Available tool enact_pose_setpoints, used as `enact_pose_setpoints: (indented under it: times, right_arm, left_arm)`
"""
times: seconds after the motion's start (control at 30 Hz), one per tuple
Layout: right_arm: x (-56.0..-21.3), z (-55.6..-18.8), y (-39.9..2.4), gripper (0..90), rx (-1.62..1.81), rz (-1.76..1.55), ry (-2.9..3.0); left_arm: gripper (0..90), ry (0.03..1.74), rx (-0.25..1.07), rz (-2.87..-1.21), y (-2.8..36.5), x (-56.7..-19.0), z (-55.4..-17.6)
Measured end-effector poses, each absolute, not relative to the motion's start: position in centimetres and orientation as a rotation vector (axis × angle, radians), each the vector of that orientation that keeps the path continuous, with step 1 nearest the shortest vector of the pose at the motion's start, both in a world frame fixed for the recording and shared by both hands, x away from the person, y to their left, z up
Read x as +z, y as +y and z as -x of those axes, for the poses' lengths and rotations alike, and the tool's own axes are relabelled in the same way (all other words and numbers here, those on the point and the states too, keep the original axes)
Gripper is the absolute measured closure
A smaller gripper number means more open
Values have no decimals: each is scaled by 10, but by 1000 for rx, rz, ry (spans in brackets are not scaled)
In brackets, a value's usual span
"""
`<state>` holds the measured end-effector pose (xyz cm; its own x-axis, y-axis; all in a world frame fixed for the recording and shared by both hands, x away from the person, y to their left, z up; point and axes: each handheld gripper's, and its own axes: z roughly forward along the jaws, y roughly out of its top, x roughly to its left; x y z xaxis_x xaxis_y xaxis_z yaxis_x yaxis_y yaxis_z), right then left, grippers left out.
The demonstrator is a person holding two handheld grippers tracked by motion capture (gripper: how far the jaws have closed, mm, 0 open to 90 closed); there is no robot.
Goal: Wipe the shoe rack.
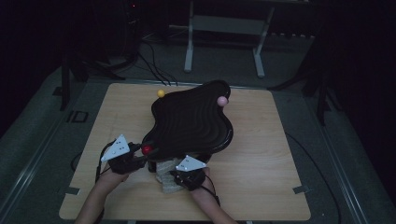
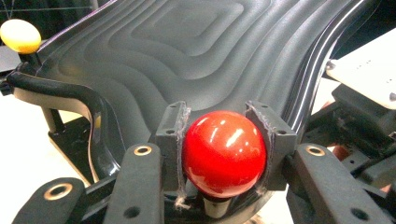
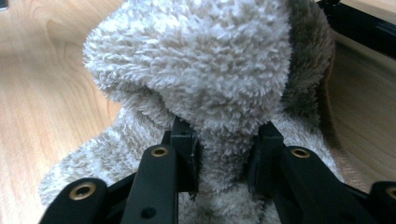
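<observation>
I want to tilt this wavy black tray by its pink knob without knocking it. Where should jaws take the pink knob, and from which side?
Grip the pink ball across its round middle, as the left gripper already holds the red ball. Probably come from outside the black tray, over the far right of the wooden table: the ball stands at the tray's rim, so that side looks open.
</observation>
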<state>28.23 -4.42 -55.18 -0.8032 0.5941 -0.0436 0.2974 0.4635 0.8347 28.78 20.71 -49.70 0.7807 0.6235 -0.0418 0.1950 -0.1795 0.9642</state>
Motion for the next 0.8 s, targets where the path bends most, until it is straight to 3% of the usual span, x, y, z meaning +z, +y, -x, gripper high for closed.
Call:
enact_pose_setpoints:
  times: [0.17,0.37,0.53,0.8]
  right_arm:
    - [-554,-275,-28,663,1264,-674,2409]
    - [-555,-277,-13,510,1276,-642,2436]
    - [-557,-275,-10,537,1218,-606,2431]
    - [-556,-280,-41,586,1168,-583,2439]
  left_arm:
    - [599,643,431,-1741,207,-497,-288]
    - [598,647,430,-1736,207,-497,-288]
    - [598,643,429,-1741,208,-497,-288]
    - [599,636,438,-1741,208,-497,-287]
